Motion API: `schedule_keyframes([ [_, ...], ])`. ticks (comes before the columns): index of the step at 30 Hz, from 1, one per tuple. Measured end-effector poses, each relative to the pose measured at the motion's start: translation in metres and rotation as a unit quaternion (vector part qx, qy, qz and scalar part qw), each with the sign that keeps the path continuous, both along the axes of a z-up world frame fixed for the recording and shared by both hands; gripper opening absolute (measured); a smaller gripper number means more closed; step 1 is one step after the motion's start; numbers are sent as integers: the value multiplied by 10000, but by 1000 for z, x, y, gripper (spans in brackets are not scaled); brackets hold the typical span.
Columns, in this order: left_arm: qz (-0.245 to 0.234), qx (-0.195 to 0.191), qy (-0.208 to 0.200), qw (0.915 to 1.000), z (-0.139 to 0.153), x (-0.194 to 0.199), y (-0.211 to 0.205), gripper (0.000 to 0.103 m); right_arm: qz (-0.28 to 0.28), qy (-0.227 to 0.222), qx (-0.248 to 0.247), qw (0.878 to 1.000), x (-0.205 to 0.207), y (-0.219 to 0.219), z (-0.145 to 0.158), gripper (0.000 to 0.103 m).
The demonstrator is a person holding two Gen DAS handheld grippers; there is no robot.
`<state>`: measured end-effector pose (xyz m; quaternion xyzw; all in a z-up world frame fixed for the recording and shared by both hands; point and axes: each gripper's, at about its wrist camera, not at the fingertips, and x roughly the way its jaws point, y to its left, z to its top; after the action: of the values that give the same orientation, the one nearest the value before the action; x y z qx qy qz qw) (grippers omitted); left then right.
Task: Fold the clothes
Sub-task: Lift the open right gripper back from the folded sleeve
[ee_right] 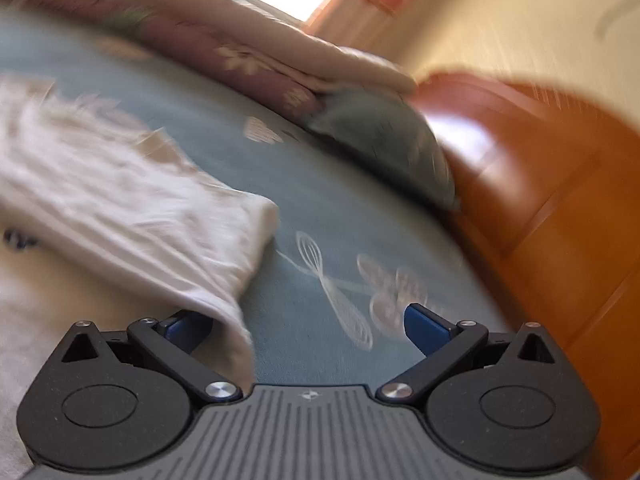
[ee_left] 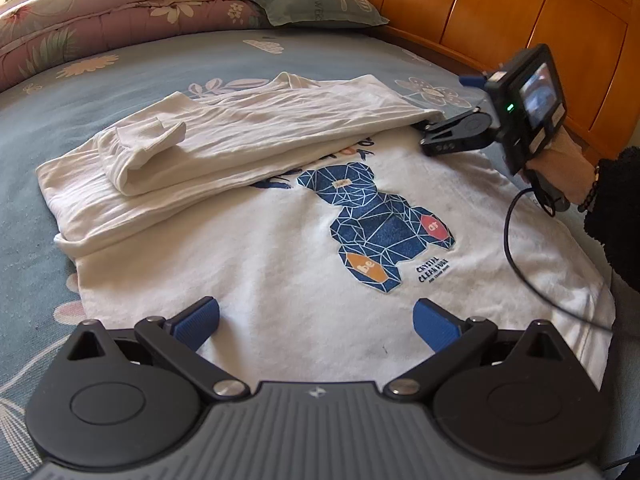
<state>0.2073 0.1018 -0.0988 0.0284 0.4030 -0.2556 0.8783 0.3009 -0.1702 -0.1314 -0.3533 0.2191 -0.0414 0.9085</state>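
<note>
1. Shirt [ee_left: 280, 264], white with a blue bear print [ee_left: 380, 224], is seen in the left wrist view spread on the bed [ee_left: 160, 60]; its far part is folded over toward the near side, with a sleeve [ee_left: 148, 140] laid on top. The left gripper [ee_left: 316, 320] is held over the near hem, jaws wide and empty. The right gripper [ee_left: 428, 136], held by a hand [ee_left: 560, 168], is placed at the folded edge on the right; whether its jaws are parted cannot be told here. A pillow [ee_left: 316, 0], quilt [ee_left: 120, 8] and headboard [ee_left: 500, 12] are seen beyond.

2. In the blurred right wrist view, the right gripper [ee_right: 308, 328] is shown with jaws wide; the shirt's [ee_right: 140, 208] folded edge is draped over the left finger [ee_right: 188, 326], not clamped. The bed [ee_right: 340, 220] is seen between the fingers.
</note>
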Motion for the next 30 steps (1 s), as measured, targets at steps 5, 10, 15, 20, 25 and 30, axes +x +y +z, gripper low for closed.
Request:
schedule_keyframes([
  [5,3,-23,6,10000,0,0,0,102,481,-571,-1828,9803,-10,33,-14,103],
  [10,-12,-40,10,10000,1,-1,1,102,344,-378,-1933,9798,-2,14,-11,103],
  [15,-16,-67,18,10000,1,-1,2,102,155,-13,-1097,9938,0,0,3,103],
  [20,-12,-92,24,10000,1,-1,2,102,763,328,-864,9928,-32,1,16,103],
  [25,8,-113,31,9999,1,1,1,102,998,276,50,9946,-43,-5,42,103],
  [30,12,-118,28,9999,0,3,0,102,291,356,1522,9873,17,-18,66,103],
])
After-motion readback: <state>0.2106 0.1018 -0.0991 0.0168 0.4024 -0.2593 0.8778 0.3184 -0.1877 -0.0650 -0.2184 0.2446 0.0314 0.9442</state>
